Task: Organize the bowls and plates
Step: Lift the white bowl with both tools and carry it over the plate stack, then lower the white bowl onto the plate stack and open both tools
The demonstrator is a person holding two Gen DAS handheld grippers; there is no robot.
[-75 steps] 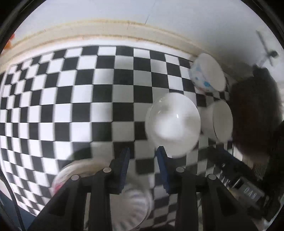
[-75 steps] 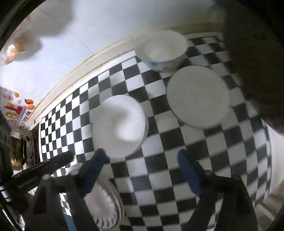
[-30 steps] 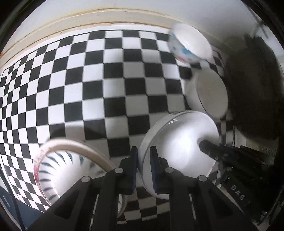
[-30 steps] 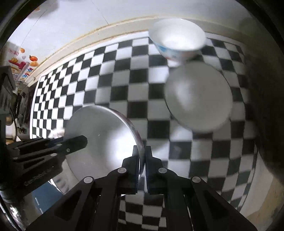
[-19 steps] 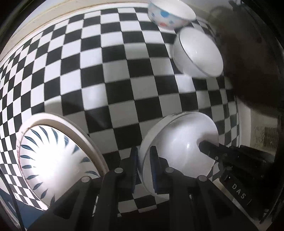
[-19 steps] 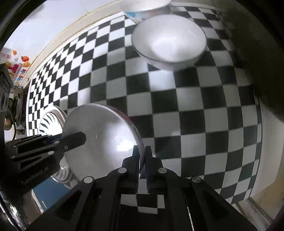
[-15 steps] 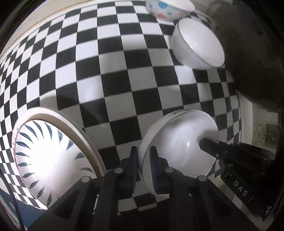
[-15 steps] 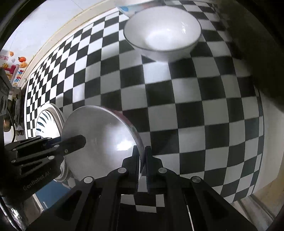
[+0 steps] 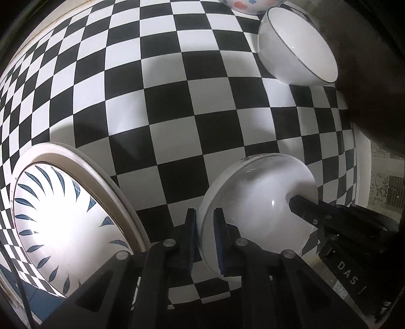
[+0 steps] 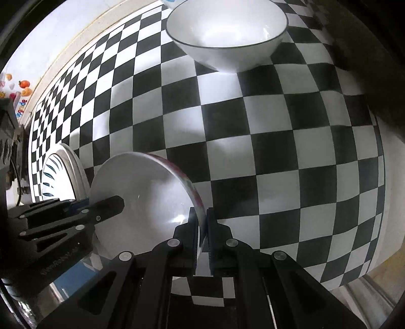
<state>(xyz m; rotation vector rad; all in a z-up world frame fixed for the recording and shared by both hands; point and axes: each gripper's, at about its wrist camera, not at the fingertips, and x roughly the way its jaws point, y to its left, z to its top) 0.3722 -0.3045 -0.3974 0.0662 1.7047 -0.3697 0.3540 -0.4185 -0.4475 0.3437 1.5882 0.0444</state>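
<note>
Both grippers hold one white bowl [image 9: 255, 202] by opposite sides of its rim, lifted above the checkered tablecloth [image 9: 177, 101]. My left gripper [image 9: 204, 225] is shut on the bowl's near rim. My right gripper [image 10: 201, 227] is shut on the other rim of the same bowl [image 10: 141, 192], which shows a red pattern outside. The right gripper's fingers [image 9: 303, 205] show in the left wrist view, the left gripper's fingers [image 10: 106, 205] in the right wrist view. A plate with blue leaf marks [image 9: 58, 227] lies at the lower left, also seen in the right wrist view [image 10: 60, 172].
A white bowl with a thin dark rim [image 9: 296, 45] stands at the far right, also in the right wrist view [image 10: 227, 33]. A dotted bowl [image 9: 250, 3] sits behind it. A dark shape [image 9: 374, 76] fills the right side. The table's edge [image 10: 379, 265] runs on the right.
Both grippers closed on the white bowl's rim and lifted it. Over the last second the held bowl moved toward the dark-rimmed bowl, which now appears larger and closer.
</note>
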